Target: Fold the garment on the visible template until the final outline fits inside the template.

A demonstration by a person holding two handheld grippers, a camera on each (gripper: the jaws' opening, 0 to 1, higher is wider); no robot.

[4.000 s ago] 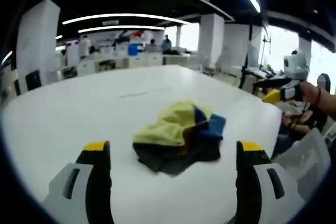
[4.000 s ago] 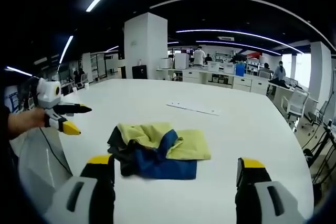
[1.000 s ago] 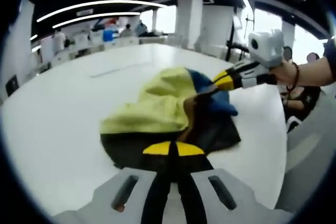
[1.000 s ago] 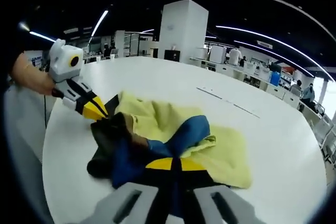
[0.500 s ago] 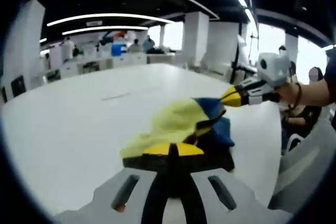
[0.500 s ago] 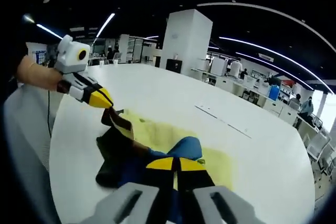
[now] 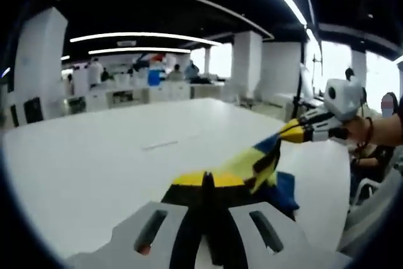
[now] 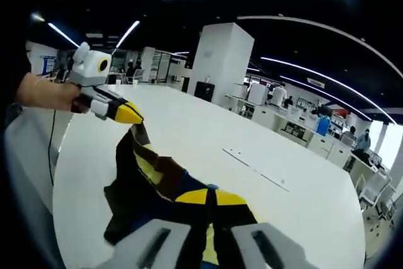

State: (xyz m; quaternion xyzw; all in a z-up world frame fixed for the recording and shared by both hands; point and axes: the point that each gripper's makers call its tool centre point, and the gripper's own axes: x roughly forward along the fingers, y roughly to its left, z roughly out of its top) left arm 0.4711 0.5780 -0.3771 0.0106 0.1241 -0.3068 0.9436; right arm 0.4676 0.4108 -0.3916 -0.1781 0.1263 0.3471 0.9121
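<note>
The garment (image 7: 264, 155), in yellow, blue and dark patches, hangs stretched in the air between both grippers above the white table (image 7: 94, 162). My left gripper (image 7: 208, 179) is shut on one edge of it. My right gripper (image 7: 293, 131), held by a hand, comes in from the right and pinches the other end. In the right gripper view the garment (image 8: 145, 181) droops in dark and brown folds from the left gripper (image 8: 131, 115) down to my right gripper (image 8: 211, 198), which is shut on the cloth. A thin template line (image 8: 252, 165) marks the tabletop farther out.
The same thin line (image 7: 167, 144) lies on the table beyond the garment. White pillars (image 8: 217, 61), desks and several people stand far back. A seated person (image 7: 378, 149) is past the table's right edge. Office chairs (image 8: 378, 187) stand at the far right.
Both grippers closed on the crumpled garment, then raised it off the table. Over the last second it has been pulled up and stretched out between them.
</note>
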